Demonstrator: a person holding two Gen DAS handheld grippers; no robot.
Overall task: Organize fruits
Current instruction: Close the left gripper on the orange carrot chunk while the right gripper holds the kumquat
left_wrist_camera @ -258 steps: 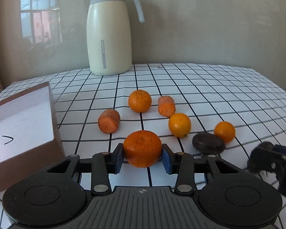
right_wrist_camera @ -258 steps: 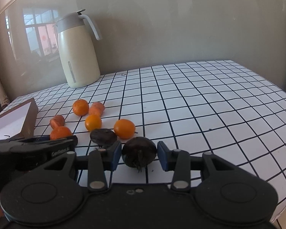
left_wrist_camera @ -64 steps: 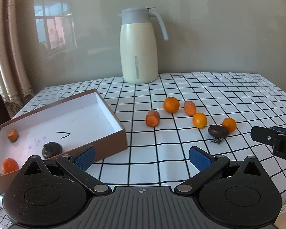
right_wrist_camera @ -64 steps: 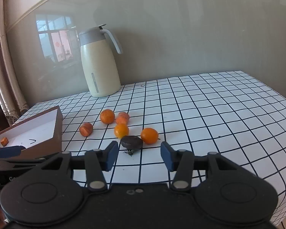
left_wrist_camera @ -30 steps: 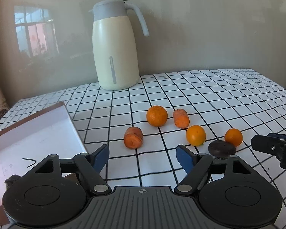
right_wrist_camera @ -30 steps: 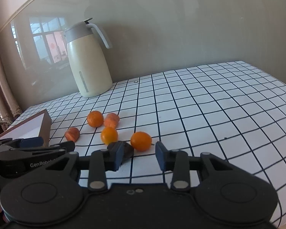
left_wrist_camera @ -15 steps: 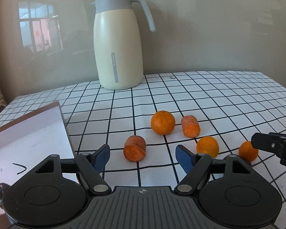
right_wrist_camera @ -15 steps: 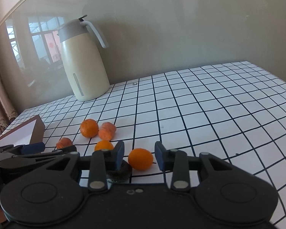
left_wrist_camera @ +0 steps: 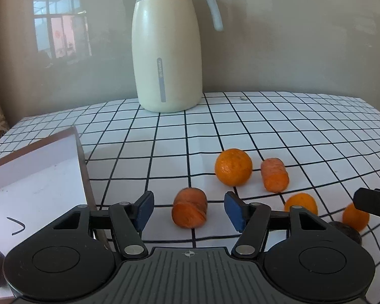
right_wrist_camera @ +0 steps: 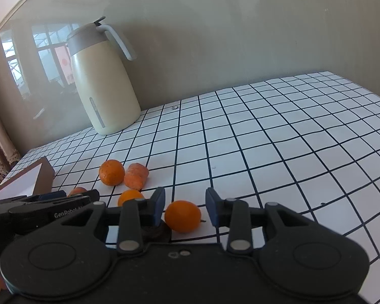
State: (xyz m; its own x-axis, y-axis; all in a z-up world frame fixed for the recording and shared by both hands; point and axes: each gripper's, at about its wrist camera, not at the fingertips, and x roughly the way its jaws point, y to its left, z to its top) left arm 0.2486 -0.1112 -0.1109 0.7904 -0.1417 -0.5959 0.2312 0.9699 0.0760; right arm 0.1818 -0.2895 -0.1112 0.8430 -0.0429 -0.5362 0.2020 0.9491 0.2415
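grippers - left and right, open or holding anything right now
Left gripper: open, jaws just been closing, carrot piece between them, untouched.
Right gripper: open, orange between the jaws, not gripped.

Tablecloth [left_wrist_camera: 291,126]: white, black grid lines. Jug [left_wrist_camera: 166,58]: cream body, grey lid and handle, grey stripe down front. Box [left_wrist_camera: 82,167]: brown outside, white inside, black check mark on floor. Carrot pieces [left_wrist_camera: 190,211] [left_wrist_camera: 274,174]: orange. Round fruits [left_wrist_camera: 233,167] [right_wrist_camera: 182,216]: orange. Dark fruit [right_wrist_camera: 155,230]: blackish brown. Left gripper [left_wrist_camera: 188,209], right gripper [right_wrist_camera: 185,206]: black bodies, blue pads. Wall [right_wrist_camera: 240,38]: grey-beige.
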